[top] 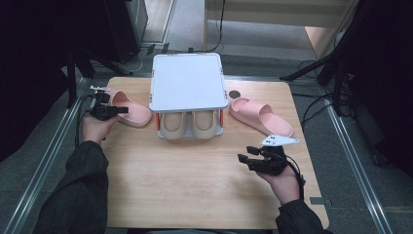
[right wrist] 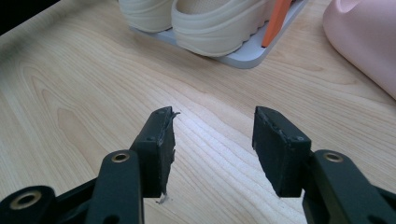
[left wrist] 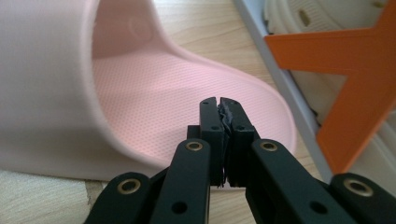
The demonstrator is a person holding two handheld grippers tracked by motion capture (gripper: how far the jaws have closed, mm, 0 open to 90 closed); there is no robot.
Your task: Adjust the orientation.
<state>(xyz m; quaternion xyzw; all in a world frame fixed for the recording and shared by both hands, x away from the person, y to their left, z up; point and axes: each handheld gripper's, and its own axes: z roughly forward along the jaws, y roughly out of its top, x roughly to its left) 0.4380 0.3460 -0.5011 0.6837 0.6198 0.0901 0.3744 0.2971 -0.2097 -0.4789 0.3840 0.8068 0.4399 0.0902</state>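
Two pink slippers lie on the wooden table, one on each side of a rack. The left pink slipper (top: 131, 112) (left wrist: 154, 93) has my left gripper (top: 122, 110) (left wrist: 219, 103) at its heel end, jaws shut just over the footbed with nothing between them. The right pink slipper (top: 260, 117) (right wrist: 369, 42) lies slantwise, apart from both grippers. My right gripper (top: 246, 153) (right wrist: 212, 128) hovers open above bare wood in front of the rack's right side. A pair of beige slippers (top: 189, 125) (right wrist: 210, 21) sits on the rack's lower shelf.
The white rack (top: 187, 80) stands at the table's far middle, with orange side struts (left wrist: 355, 93) (right wrist: 276, 18) and a bare top shelf. A small black round thing (top: 235, 93) lies beside it. The table's near half (top: 185, 185) is bare wood.
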